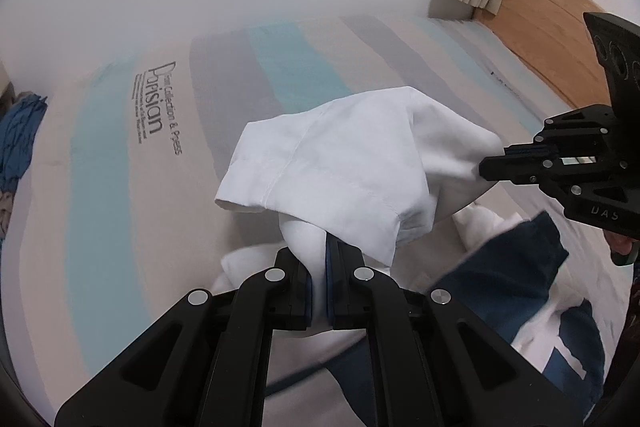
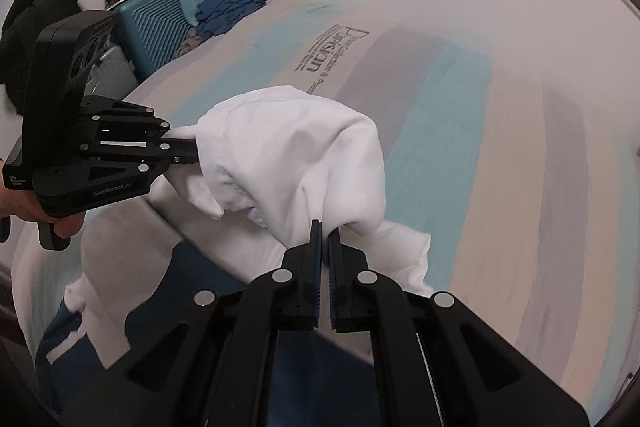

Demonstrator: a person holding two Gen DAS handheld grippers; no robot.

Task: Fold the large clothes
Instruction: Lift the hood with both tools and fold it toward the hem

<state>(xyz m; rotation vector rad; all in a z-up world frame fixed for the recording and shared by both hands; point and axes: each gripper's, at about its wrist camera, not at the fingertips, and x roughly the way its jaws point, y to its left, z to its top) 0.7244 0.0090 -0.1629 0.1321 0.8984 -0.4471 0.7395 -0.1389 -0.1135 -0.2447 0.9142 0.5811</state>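
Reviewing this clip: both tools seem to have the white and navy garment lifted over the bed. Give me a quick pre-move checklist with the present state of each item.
1. Left tool shut on the white garment: ok, cloth is bunched between its pads.
2. Right tool shut on the garment: ok, fabric is pinched at its tips.
3. Fabric spread flat between the two grips: not ok, it hangs bunched and draped.
4. Navy part lifted: not ok, it lies crumpled on the striped bed cover.
5. Landing area ahead on the cover: ok, bare.
6. Which garment edges are held: cannot tell.
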